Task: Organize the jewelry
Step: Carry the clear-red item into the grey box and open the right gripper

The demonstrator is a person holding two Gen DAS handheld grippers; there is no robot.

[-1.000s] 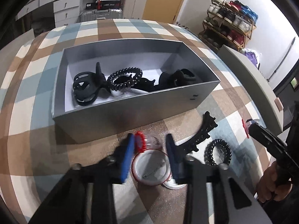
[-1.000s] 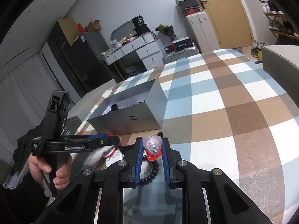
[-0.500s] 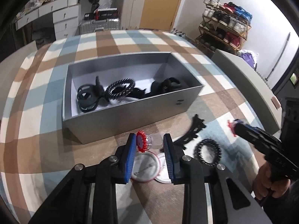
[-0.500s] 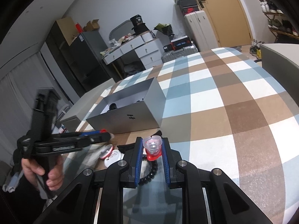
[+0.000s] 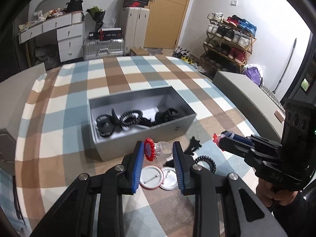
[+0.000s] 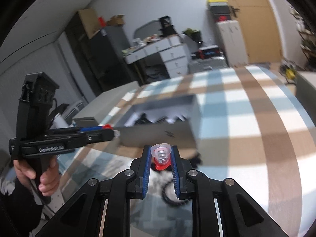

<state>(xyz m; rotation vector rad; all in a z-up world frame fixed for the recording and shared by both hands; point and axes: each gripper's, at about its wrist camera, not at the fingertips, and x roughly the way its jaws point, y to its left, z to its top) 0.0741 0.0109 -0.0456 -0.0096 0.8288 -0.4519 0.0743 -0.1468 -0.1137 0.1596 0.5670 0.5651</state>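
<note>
Left claw (image 5: 158,154) tilted down over the counter (image 5: 213,102), just in front of the grey box (image 5: 142,138), pinching a clear brooch with a red toothed rim (image 5: 153,151). Right claw (image 6: 161,159) held nearer level, to the right of the box, pressed onto a clear piece with a red base (image 6: 161,155); bare hand (image 5: 270,193) wrapped round its pistol grip. White lettering "GenRobot.AI" legible along the left tool's side (image 6: 51,149). Black hair clips and coil ties (image 5: 130,118) inside the box; two white badges (image 5: 158,177) and a black coil tie (image 5: 206,163) below it.
</note>
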